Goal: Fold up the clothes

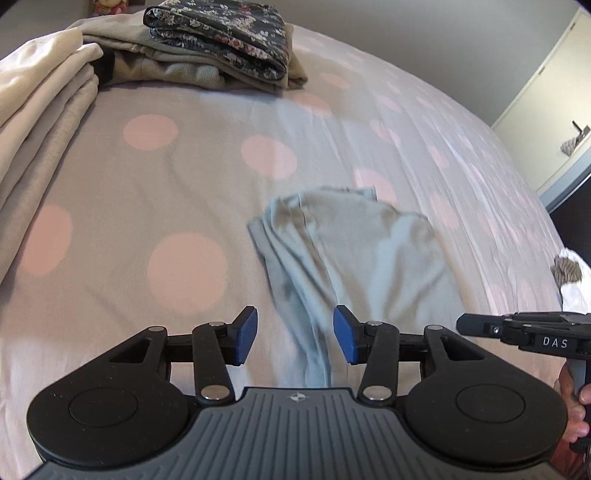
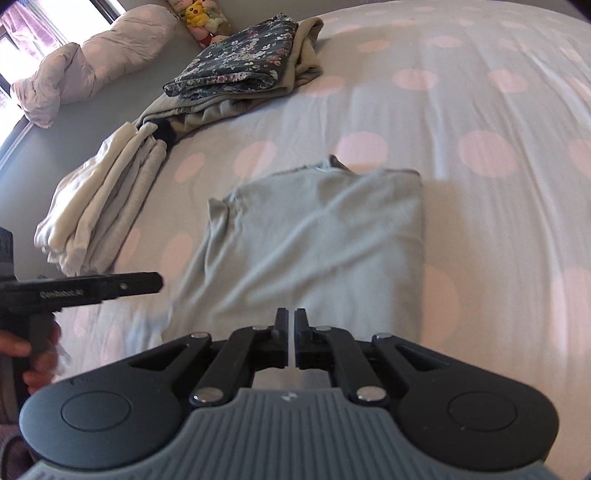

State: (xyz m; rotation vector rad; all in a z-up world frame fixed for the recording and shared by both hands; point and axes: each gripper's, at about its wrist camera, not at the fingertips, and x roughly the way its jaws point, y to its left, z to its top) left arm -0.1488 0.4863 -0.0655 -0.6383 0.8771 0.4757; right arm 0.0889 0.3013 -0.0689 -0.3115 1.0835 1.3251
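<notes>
Left hand-held gripper hovers with its blue-padded fingers spread apart, nothing between them but air, low over the near end of a pale grey-green shirt. From the left wrist view the shirt runs forward from between the fingers as a narrow bunched strip, then widens into a partly folded panel lying on the bed. Whether the pads touch the cloth cannot be told.

Right hand-held gripper has its fingers drawn nearly together, with only a thin slit between them. It sits at the near edge of the same shirt; whether cloth is pinched in the slit cannot be told. In the right wrist view the shirt lies as a broad, roughly rectangular fold with soft creases, its collar at the far end.

Both tools are side by side: the left one shows at the left edge of the right wrist view, held by a hand, and the right one at the right edge of the left wrist view.

Farther up the bed, its cover grey with pink dots, a folded cream garment lies well apart from the shirt. Beyond it a dark floral folded piece rests on top of a beige folded piece. A rumpled duvet and soft toys sit at the far end.
</notes>
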